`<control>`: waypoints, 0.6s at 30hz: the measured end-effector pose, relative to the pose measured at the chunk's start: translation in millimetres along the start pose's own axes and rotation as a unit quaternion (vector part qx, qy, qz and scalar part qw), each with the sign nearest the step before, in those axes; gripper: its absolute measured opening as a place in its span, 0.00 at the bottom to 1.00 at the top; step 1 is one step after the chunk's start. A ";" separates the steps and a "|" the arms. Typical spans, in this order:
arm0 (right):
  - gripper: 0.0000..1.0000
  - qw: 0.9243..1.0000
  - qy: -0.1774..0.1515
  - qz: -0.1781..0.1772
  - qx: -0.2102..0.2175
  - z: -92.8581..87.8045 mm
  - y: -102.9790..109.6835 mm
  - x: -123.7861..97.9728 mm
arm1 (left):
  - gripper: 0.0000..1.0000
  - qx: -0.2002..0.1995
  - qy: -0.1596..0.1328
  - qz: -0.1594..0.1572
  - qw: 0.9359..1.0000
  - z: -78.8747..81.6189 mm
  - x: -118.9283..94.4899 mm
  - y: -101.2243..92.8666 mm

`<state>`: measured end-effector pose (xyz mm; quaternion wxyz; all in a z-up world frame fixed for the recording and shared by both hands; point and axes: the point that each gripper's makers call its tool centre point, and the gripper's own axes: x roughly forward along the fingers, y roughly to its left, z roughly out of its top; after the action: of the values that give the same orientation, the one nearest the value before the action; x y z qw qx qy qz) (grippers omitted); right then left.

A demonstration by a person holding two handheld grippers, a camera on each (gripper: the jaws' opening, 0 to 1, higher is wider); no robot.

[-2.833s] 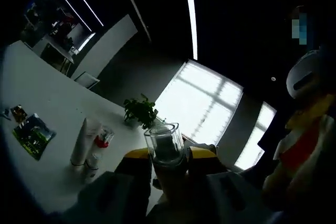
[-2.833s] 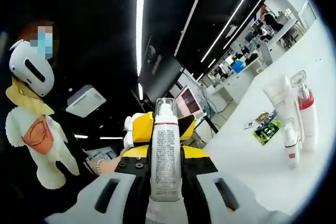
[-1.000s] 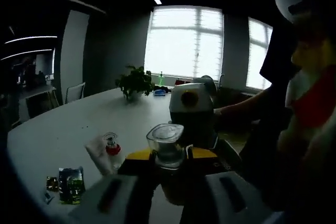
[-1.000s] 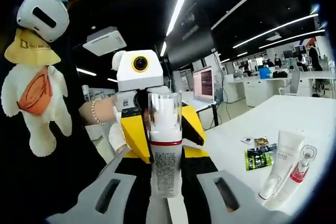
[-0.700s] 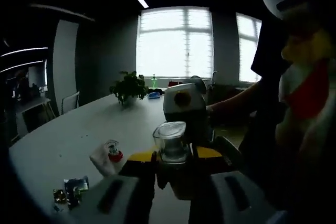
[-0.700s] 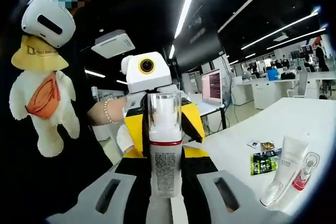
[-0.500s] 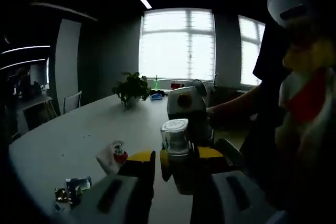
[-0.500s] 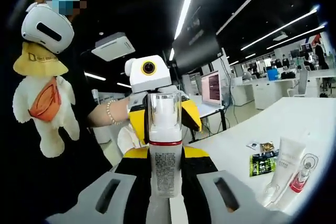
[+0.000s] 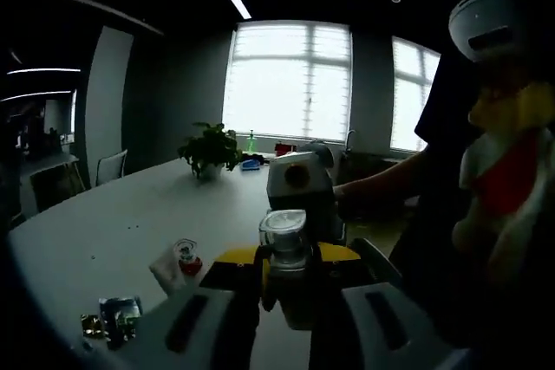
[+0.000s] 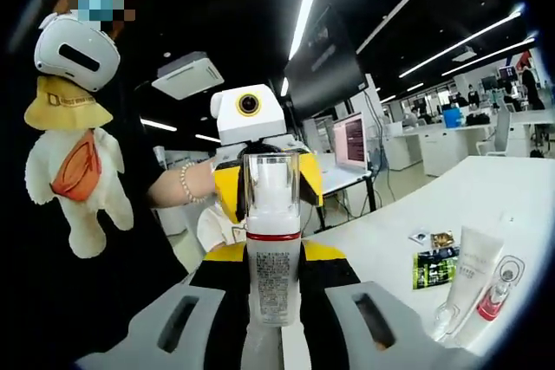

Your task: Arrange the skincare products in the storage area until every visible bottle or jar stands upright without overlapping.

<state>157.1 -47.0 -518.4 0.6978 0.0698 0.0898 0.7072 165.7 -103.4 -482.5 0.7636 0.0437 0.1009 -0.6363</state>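
My left gripper point(image 9: 284, 257) is shut on a small bottle with a clear cap point(image 9: 284, 236), held upright above the white table point(image 9: 104, 231). In my right gripper point(image 10: 273, 253), also shut, stands a white spray bottle point(image 10: 273, 275) with a red band and a clear cap. The two grippers face each other closely, bottle to bottle. On the table a white tube point(image 10: 464, 288) point(image 9: 163, 268) stands beside a red-collared bottle point(image 10: 496, 290) point(image 9: 185, 257).
Dark sachets point(image 10: 432, 269) point(image 9: 113, 316) lie on the table near the tube. A potted plant point(image 9: 208, 152) stands at the far end by the windows. A person with a plush toy point(image 10: 74, 162) is close beside the grippers.
Both views have swung from tilted to level, and the grippers have come face to face. Over the last half second only slight camera drift; each gripper keeps its bottle.
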 end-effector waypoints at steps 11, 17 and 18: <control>0.23 0.995 0.001 -0.072 -0.062 26.8 -15.9 -8.8 | 0.19 -0.022 -0.045 0.036 0.998 36.3 -11.4 25.7; 0.25 0.991 -0.010 -0.112 -0.072 33.0 -21.8 -10.3 | 0.19 -0.049 -0.067 0.058 0.995 43.2 -13.2 39.5; 0.25 0.990 -0.008 -0.125 -0.064 32.7 -25.9 -11.5 | 0.19 -0.050 -0.069 0.067 0.994 43.6 -13.4 42.3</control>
<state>189.9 -57.3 -492.1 0.7846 0.0188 0.0465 0.6180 209.1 -91.1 -439.8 0.8110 -0.0320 0.0771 -0.5791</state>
